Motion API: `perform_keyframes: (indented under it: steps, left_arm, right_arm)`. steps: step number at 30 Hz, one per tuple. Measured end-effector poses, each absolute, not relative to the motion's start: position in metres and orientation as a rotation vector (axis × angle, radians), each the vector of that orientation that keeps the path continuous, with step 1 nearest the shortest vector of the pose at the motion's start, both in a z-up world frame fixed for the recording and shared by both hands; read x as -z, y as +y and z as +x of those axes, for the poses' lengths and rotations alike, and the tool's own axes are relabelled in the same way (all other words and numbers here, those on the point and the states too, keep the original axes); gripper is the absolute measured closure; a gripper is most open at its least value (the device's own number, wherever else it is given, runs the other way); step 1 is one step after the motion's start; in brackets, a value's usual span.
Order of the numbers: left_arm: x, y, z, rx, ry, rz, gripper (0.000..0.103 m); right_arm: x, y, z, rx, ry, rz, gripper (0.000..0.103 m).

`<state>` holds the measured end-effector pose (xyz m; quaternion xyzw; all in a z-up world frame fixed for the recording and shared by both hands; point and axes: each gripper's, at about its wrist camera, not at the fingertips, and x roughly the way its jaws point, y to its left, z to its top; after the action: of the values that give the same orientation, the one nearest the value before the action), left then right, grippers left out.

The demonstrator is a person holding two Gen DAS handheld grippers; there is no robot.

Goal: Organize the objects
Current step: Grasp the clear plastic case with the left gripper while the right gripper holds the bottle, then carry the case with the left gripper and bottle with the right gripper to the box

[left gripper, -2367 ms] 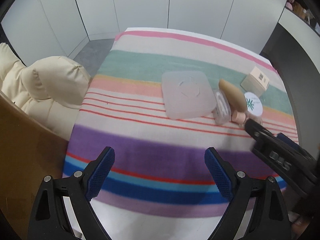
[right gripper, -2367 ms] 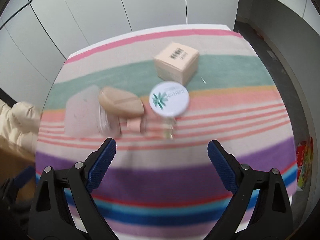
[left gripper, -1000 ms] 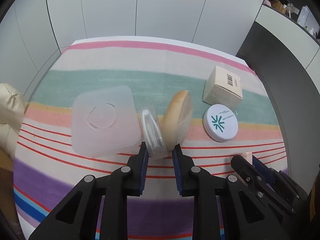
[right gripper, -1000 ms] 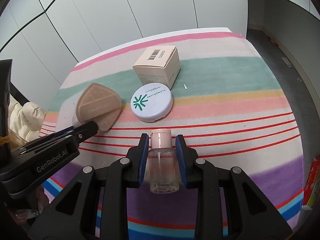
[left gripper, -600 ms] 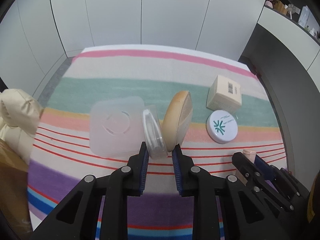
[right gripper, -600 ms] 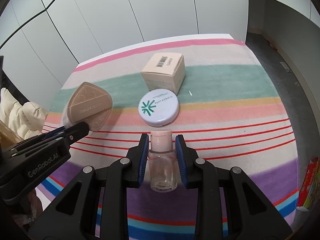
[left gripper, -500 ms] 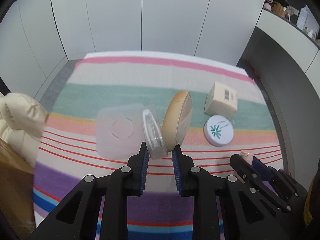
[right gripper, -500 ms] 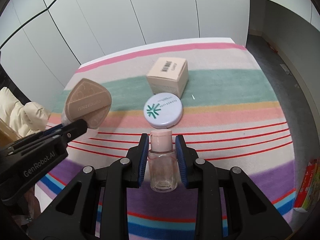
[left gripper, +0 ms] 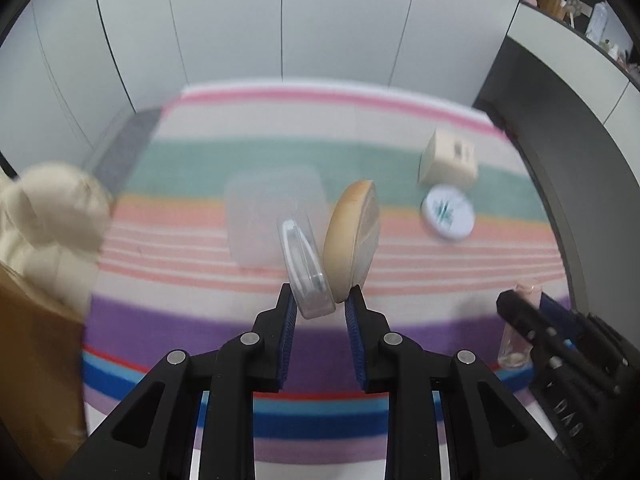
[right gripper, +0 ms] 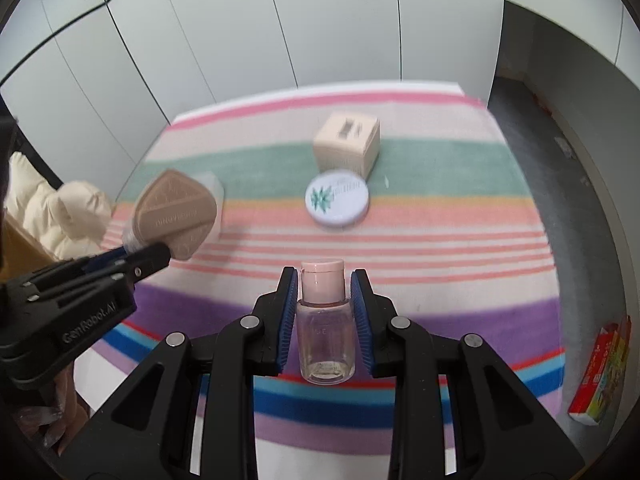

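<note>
Now that both pickups are done, left wrist view: left gripper (left gripper: 319,304) pinches the open puff case (left gripper: 330,252), lifted off the striped cloth (left gripper: 280,160), flat lid (left gripper: 272,212) left behind. Right wrist view: right gripper (right gripper: 324,304) clamps the small bottle (right gripper: 325,324), raised near the compact (right gripper: 337,202) and box (right gripper: 347,146). Next comes placing, I'd guess.

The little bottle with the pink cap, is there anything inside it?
The bottle, held in the right gripper, has clear walls and looks empty or nearly so. The pink cap hides the neck, and the blue pads cover its sides.

Clear pink-capped bottle (right gripper: 326,328) upright, tan puff case (left gripper: 352,236) on edge.
</note>
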<state>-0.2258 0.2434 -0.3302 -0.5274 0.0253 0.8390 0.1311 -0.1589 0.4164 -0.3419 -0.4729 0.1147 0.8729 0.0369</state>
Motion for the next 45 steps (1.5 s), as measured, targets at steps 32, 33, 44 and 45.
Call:
perform_keyframes:
  steps: [32,33,44,45]
  left_arm:
    - [0.380,0.204,-0.238,-2.523,0.135,-1.610,0.044]
    - [0.379,0.203,-0.239,-2.544,0.122,-1.595,0.063]
    - [0.362,0.188,-0.235,-2.583,0.086,-1.611,0.064]
    - [0.356,0.190,-0.235,-2.593,0.102,-1.602,0.064]
  right_arm:
    - [0.384,0.414,-0.147,-2.539,0.182,-1.603,0.055]
    - [0.383,0.412,-0.145,-2.535,0.129,-1.592,0.074]
    - [0.376,0.414,-0.150,-2.539,0.142,-1.584,0.075]
    - [0.374,0.414,-0.151,-2.539,0.142,-1.585,0.075]
